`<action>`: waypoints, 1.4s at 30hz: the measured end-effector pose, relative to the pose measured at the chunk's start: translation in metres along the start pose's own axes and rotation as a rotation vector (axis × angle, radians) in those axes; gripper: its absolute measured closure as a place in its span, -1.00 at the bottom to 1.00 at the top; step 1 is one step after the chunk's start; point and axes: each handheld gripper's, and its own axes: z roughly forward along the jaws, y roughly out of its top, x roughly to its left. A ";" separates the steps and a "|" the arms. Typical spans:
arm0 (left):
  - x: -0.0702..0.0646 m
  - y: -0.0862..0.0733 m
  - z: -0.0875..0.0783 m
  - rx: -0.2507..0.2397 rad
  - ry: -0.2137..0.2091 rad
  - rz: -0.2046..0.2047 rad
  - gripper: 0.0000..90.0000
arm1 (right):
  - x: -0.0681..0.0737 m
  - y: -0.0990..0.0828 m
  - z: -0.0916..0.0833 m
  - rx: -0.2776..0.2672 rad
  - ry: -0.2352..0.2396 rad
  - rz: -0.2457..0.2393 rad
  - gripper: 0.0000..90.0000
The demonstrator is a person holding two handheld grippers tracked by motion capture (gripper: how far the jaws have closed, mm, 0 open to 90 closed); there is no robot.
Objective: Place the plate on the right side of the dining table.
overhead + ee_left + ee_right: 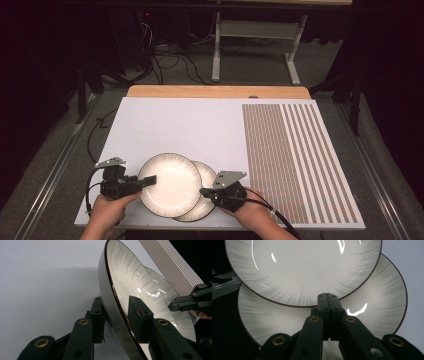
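Observation:
Two white plates with dark rims lie overlapped near the front edge in the high view. The upper plate [170, 186] [125, 277] [304, 270] rests partly on the lower plate [209, 172] [172, 300] [382, 302], which sticks out to its right. My left gripper [150, 180] [116, 308] is shut on the upper plate's left rim, one jaw under it and one on its face. My right gripper [204, 191] [327, 295] has its jaws pressed together with nothing between them. Its tips lie over the lower plate, at the upper plate's edge.
The plates sit on a white board [175, 125] whose right part carries a brown striped pattern [295, 160]. A wooden table edge [215, 91] shows behind the board. Beyond it are a dark floor with cables [170, 62] and a grey desk frame [260, 35].

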 end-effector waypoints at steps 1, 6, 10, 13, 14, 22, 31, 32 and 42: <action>0.000 0.000 0.000 0.000 0.000 0.000 0.51 | 0.000 0.000 0.000 0.000 0.000 0.000 1.00; 0.001 0.001 0.000 -0.016 -0.018 -0.025 0.57 | -0.001 0.000 -0.002 -0.009 -0.003 0.004 1.00; 0.003 0.000 -0.001 -0.022 -0.036 -0.045 0.60 | -0.001 0.000 -0.003 -0.015 -0.008 0.004 1.00; 0.005 0.000 -0.002 -0.033 -0.044 -0.057 0.62 | -0.001 0.001 -0.008 -0.041 -0.006 0.018 1.00; 0.005 0.000 -0.002 -0.036 -0.048 -0.059 0.62 | -0.002 0.002 -0.011 -0.051 -0.010 0.018 1.00; 0.002 0.001 -0.003 -0.060 -0.062 -0.058 0.67 | -0.013 0.000 -0.037 -0.122 -0.055 0.054 0.93; -0.002 0.003 -0.003 -0.093 -0.066 -0.036 0.72 | -0.025 -0.008 -0.054 -0.150 -0.092 0.092 0.80; -0.003 0.004 -0.003 -0.103 -0.064 -0.028 0.73 | -0.026 -0.009 -0.057 -0.150 -0.099 0.095 0.79; -0.011 0.009 -0.003 -0.139 -0.038 0.056 0.75 | -0.028 -0.010 -0.061 -0.160 -0.121 0.098 0.71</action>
